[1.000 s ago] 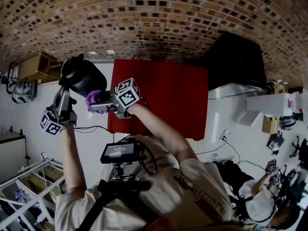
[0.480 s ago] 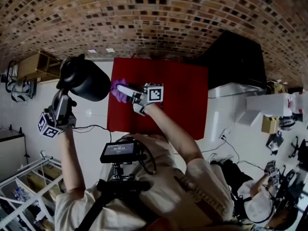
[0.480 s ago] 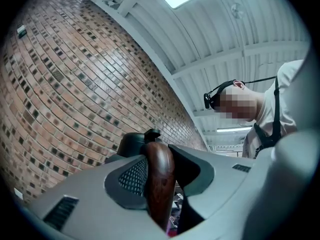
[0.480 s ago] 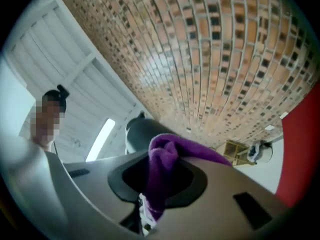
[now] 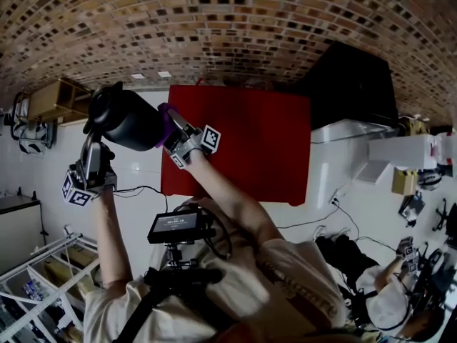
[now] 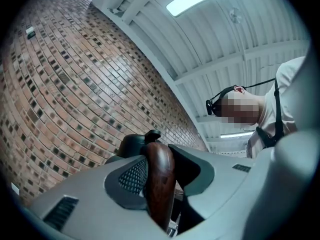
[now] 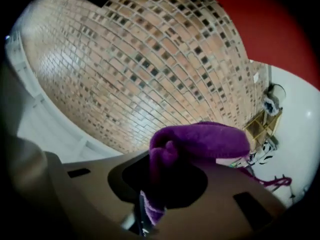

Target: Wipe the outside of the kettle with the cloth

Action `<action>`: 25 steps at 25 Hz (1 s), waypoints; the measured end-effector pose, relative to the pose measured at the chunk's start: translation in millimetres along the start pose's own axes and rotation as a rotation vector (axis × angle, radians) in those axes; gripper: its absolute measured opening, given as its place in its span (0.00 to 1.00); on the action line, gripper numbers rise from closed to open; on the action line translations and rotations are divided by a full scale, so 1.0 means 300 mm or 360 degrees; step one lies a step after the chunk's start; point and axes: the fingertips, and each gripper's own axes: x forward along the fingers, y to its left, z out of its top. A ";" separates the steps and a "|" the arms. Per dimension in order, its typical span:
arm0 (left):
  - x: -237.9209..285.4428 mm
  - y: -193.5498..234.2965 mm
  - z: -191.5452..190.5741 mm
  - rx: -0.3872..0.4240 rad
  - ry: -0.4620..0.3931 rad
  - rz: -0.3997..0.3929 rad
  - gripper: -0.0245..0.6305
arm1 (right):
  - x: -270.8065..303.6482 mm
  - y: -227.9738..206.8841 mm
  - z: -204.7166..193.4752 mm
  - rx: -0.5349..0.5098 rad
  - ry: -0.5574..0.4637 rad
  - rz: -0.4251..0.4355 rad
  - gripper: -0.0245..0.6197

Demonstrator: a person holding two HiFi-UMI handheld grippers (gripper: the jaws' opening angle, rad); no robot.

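A black kettle (image 5: pixel 128 120) is held up off the red table (image 5: pixel 243 148). My left gripper (image 5: pixel 92 143) is shut on its brown wooden handle (image 6: pixel 160 181), which stands pinched between the jaws in the left gripper view, with the dark kettle top (image 6: pixel 131 145) just beyond. My right gripper (image 5: pixel 173 128) is shut on a purple cloth (image 5: pixel 165 118), which lies against the kettle's right side in the head view. In the right gripper view the cloth (image 7: pixel 200 141) bulges out of the jaws and hides the kettle.
A black box (image 5: pixel 350 84) stands right of the red table. A wooden shelf (image 5: pixel 61 98) is at the left, near the kettle. A camera rig with a small screen (image 5: pixel 178 227) hangs at my chest. Another person (image 5: pixel 389 302) is at the lower right.
The right gripper has rolled and carried the purple cloth from under the kettle to its right side. The kettle and left gripper have risen slightly.
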 end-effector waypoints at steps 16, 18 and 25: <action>-0.016 0.008 0.019 0.0059 -0.0043 0.0065 0.22 | -0.086 -0.130 -0.094 -0.0285 0.0255 -0.0522 0.15; -0.031 0.023 0.007 0.0041 -0.0046 0.0090 0.22 | -0.093 -0.086 -0.011 -0.0439 0.0130 -0.0555 0.15; -0.029 0.078 -0.043 -0.0057 -0.0097 0.0170 0.22 | -0.113 -0.079 -0.079 0.0034 -0.0322 -0.0299 0.15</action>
